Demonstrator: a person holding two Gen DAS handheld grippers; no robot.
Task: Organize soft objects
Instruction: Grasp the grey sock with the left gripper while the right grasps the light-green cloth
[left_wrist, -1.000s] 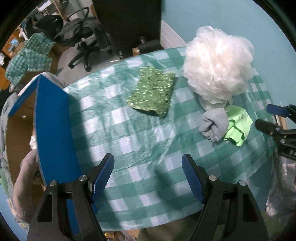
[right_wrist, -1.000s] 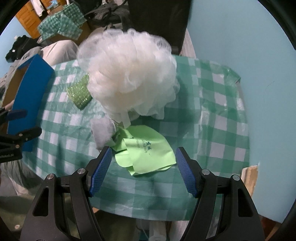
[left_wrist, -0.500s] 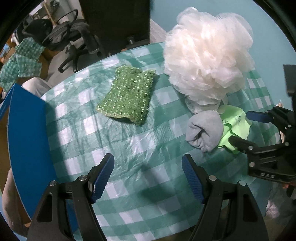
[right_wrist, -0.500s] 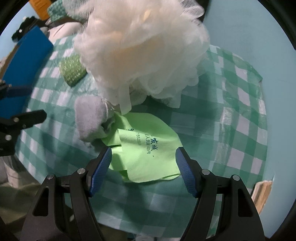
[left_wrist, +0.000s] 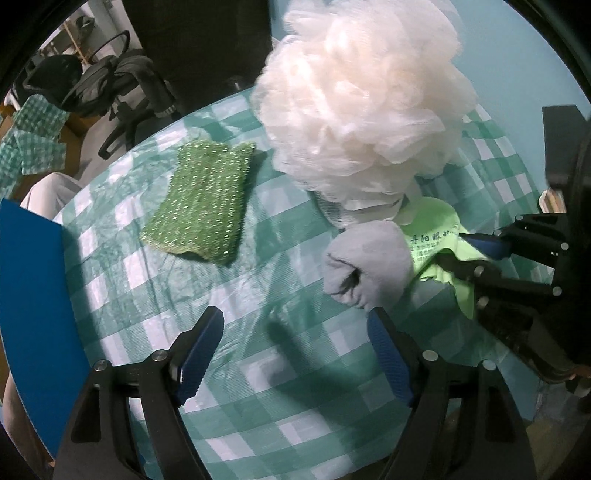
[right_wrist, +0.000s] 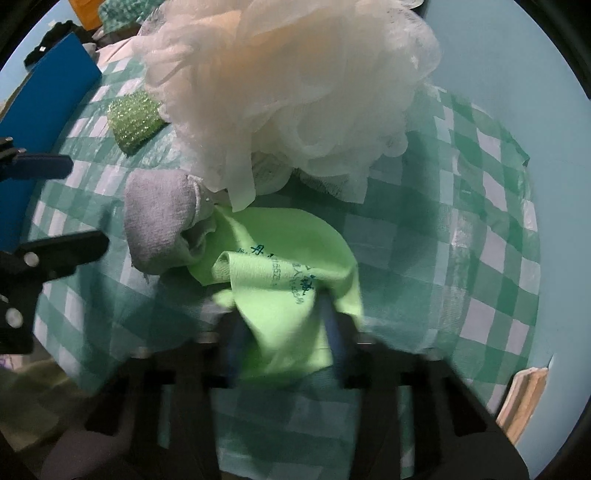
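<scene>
While the right gripper (right_wrist: 284, 328) pinches the near edge of the lime-green cloth (right_wrist: 288, 266), its blurred jaws having just closed with the fabric bunched between them, the left gripper (left_wrist: 295, 354) hangs wide open above bare checked tablecloth with nothing between its blue pads. The cloth lies on the table (left_wrist: 295, 406) at the person's right, partly tucked under a rolled grey sock (left_wrist: 369, 266), which touches it, and just in front of a large white mesh bath pouf (left_wrist: 362, 99) that overhangs both. A sparkly green scouring pad (left_wrist: 203, 203) lies flat and apart on the left, and a blue box wall (left_wrist: 33, 295) stands at the table's left edge. The cloth looks thin, light and limp, so it should lift easily from an edge fold, though it may drag the sock along; the sock looks soft and squashy and is probably best taken across its rolled middle; the pouf looks nearly weightless and springy, likely easiest to take by a clump of mesh. Compared with a second ago, the right gripper sits lower and now holds the cloth it then merely straddled, the cloth has gone from flat to wrinkled, and the left gripper has drifted from near the blue box toward the sock, opening a little further.
</scene>
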